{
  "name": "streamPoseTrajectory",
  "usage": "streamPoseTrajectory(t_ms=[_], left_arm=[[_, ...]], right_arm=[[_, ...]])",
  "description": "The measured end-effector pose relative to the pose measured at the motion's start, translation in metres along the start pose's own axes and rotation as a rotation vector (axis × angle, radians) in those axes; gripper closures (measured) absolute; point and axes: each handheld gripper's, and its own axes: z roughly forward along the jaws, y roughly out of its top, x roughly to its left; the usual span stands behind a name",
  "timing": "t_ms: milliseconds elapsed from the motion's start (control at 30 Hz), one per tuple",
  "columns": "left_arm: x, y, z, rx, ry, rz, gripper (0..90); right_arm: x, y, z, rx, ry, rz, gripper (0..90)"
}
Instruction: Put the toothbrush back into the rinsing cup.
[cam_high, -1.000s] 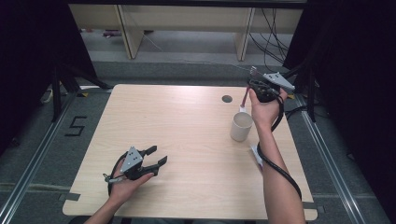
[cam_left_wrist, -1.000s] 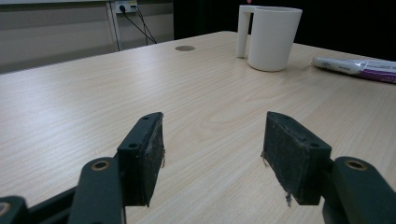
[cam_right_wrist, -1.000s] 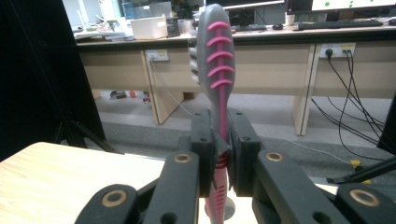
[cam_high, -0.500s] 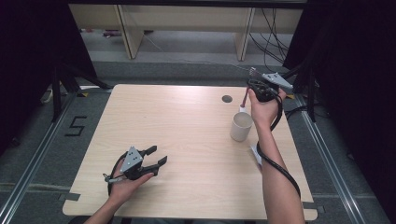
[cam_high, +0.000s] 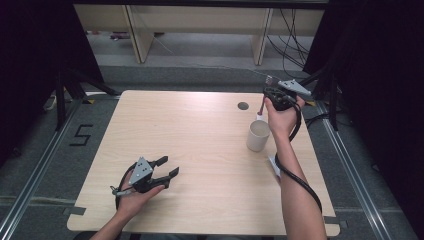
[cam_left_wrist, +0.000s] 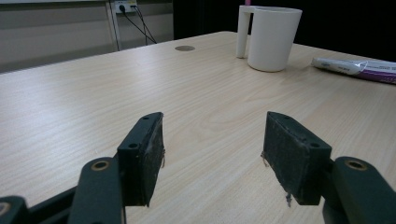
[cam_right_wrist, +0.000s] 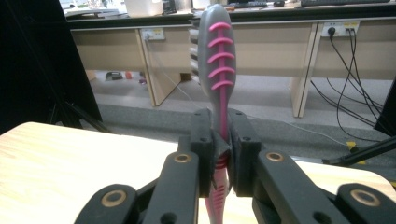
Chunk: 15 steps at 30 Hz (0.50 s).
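The right gripper (cam_right_wrist: 219, 154) was clamped on a pink-and-grey toothbrush (cam_right_wrist: 217, 60), its jaws pressed together on the neck so that the head stood upright above them (bristles turned away from the camera). In the high view that gripper (cam_high: 274, 96) was held up just beyond the white mug (cam_high: 258, 135), and the pink handle (cam_high: 261, 109) slanted down toward the mug's far rim; whether its tip had already entered the mug could not be told.

The left gripper (cam_high: 166, 167) rested low over the table (cam_high: 190, 125), well to the near left of the mug, its jaws apart and nothing between them. A toothpaste tube (cam_left_wrist: 355, 67) lay on the table just to the near right of the mug.

The step in hand looked like standing the toothbrush in the mug. The next move would probably call for lowering the handle straight down inside the rim until it bore on the bottom, then easing the jaws apart so that the brush leaned on the wall without tipping the light mug.
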Motion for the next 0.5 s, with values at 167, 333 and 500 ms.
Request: streamPoseTrajectory(t_ms=[167, 333, 500], left_arm=[[0.0, 0.0, 0.0, 0.001, 0.001, 0.001, 37.9], [-0.0001, 0.0, -0.0001, 0.002, 0.001, 0.002, 37.8], [0.0, 0.0, 0.0, 0.001, 0.0, 0.0, 37.8]], right_arm=[[0.0001, -0.0029, 0.0007, 0.021, -0.012, 0.009, 82.9], [-0.0018, -0.0072, 0.003, 0.041, -0.003, 0.008, 82.8], [-0.0031, -0.0103, 0.0041, 0.055, -0.016, 0.0, 82.7]])
